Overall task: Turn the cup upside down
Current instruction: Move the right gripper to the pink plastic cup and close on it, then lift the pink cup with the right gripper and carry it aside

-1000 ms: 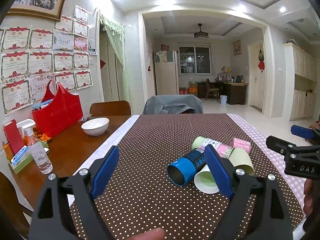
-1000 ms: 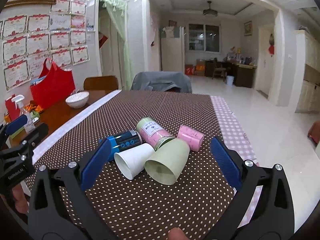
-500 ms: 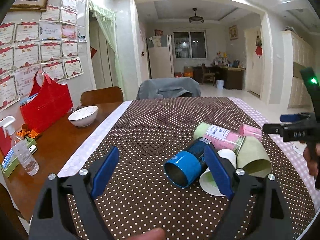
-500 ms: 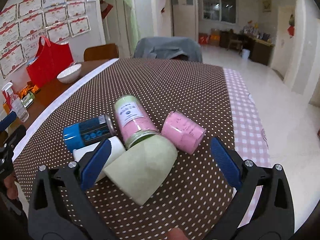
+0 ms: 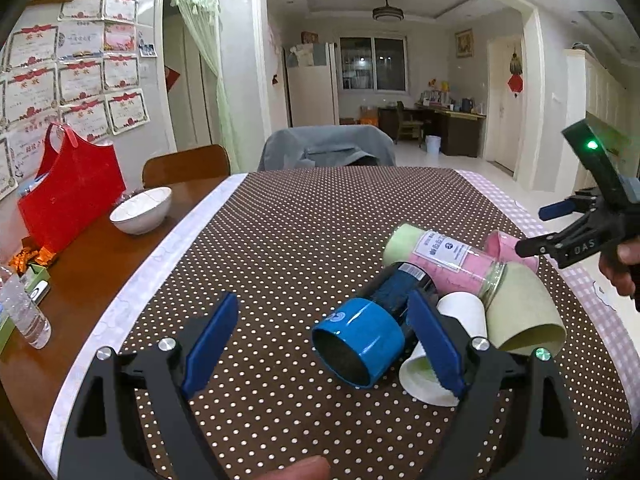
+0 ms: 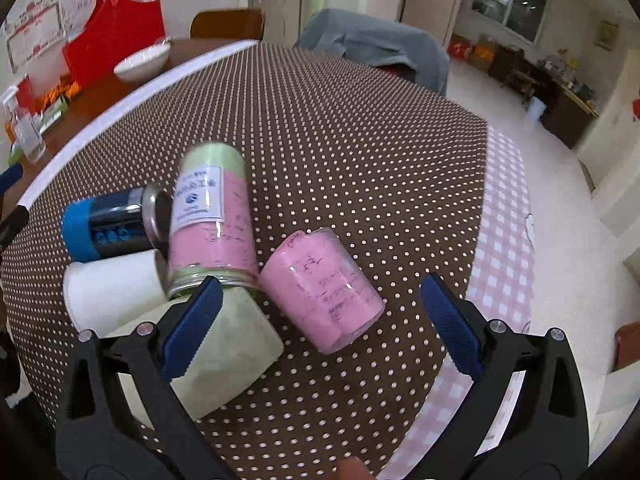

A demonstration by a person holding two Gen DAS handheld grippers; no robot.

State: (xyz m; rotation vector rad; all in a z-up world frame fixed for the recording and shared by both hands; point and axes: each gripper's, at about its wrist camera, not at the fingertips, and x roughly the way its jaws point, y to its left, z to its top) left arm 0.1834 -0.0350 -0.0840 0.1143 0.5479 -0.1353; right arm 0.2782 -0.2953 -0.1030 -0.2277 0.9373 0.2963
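Right gripper [image 6: 320, 328] is hanging spread above the pink cup [image 6: 322, 290], partly hiding the green cup [image 6: 224, 364]; left gripper [image 5: 320, 344] is spread, empty.

Cups [image 6: 322, 292] lie clustered, apparently touching, on tablecloth [image 6: 360, 140].

Home dining room — table [image 5: 100, 280], fridge [image 5: 310, 84], chairs [image 5: 186, 164]
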